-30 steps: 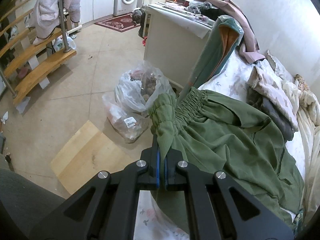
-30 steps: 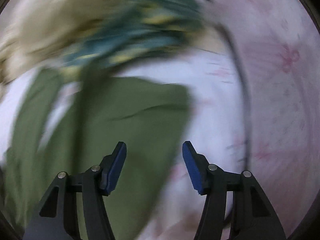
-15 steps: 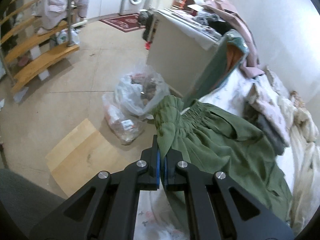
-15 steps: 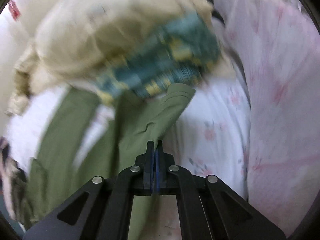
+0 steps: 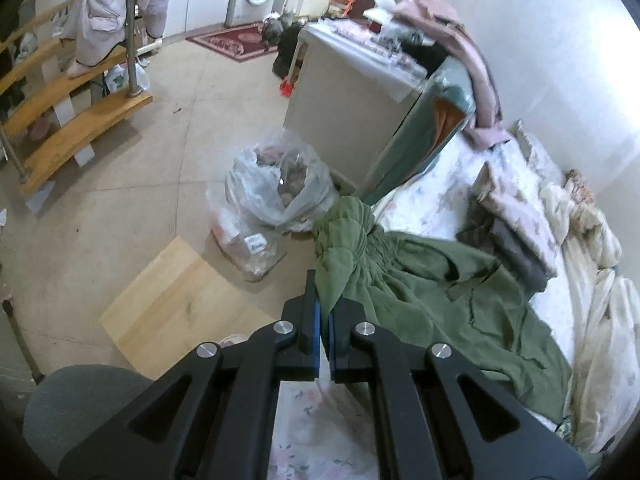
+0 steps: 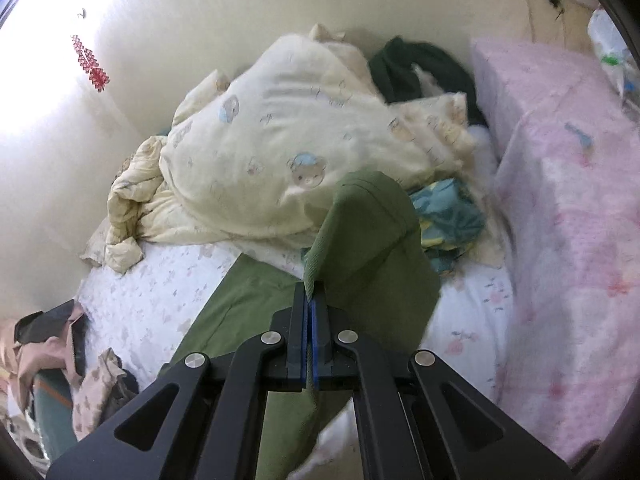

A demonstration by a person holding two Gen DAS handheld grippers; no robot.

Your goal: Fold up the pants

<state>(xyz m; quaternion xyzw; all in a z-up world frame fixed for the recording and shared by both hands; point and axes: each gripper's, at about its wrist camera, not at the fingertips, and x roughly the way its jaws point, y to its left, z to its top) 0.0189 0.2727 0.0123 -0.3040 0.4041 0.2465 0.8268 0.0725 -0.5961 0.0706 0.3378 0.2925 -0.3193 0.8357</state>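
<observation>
over the bed's (image 5: 460, 184) edge the left gripper (image 5: 324, 316) is pinching the bunched waistband of the one pair of green pants (image 5: 432, 292), pads closed on cloth. toward the far end the right gripper (image 6: 311, 304) is clamping a lifted leg hem (image 6: 368, 232), which is hiding part of the cream quilt (image 6: 280, 152). the pants are lying sprawled across the floral sheet, one leg cut off from sight.

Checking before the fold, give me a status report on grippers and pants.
Left gripper shut on pants waistband. Right gripper shut on a leg hem. Duvet heaped just beyond the hem.
</observation>
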